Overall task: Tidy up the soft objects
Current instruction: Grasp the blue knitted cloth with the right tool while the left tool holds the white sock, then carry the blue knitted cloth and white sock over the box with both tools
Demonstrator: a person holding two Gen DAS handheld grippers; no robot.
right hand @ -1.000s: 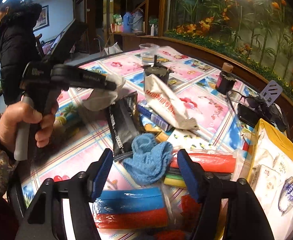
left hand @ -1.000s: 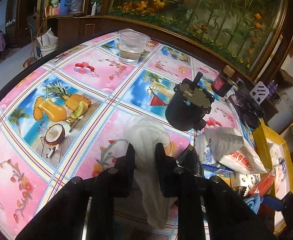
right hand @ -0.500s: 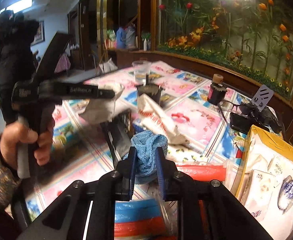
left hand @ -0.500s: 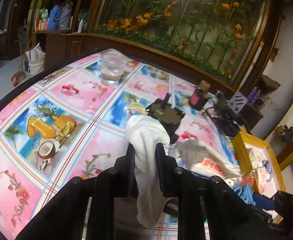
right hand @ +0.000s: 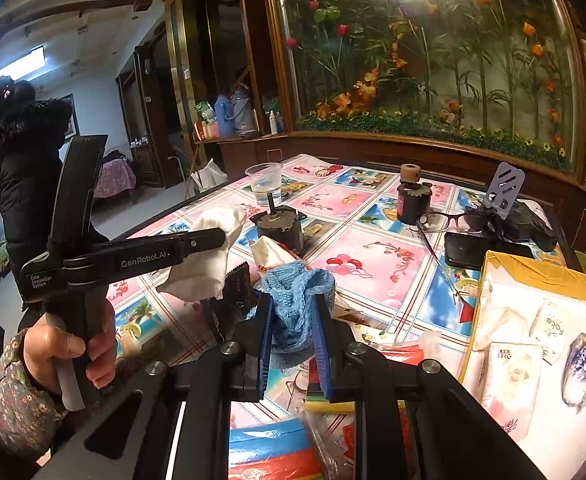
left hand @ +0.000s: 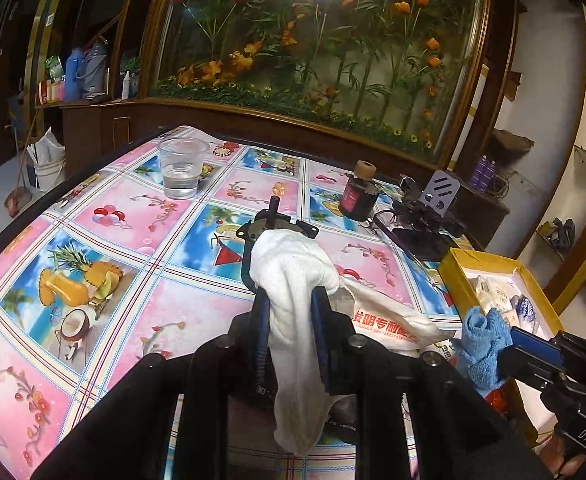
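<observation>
My left gripper [left hand: 291, 304] is shut on a white cloth [left hand: 293, 276] and holds it up above the table; the cloth droops between the fingers. It also shows in the right wrist view [right hand: 209, 256], pinched in the left gripper [right hand: 223, 238]. My right gripper [right hand: 293, 308] is shut on a blue knitted cloth [right hand: 299, 292], lifted off the table. In the left wrist view the blue cloth [left hand: 483, 344] hangs at the right, near the yellow box [left hand: 449, 264].
On the fruit-pattern tablecloth [left hand: 105, 248] stand a plastic cup of water [left hand: 181, 168], a black motor [right hand: 279, 226], a dark bottle [right hand: 411, 196], glasses and a phone [right hand: 473, 250]. A white printed bag [left hand: 385, 320] and coloured sponges [right hand: 273, 444] lie near me. A person [right hand: 25, 168] stands at left.
Both grippers rose with their cloths. One second ago my right gripper was open around the blue cloth; it has since shut on it and lifted it.
</observation>
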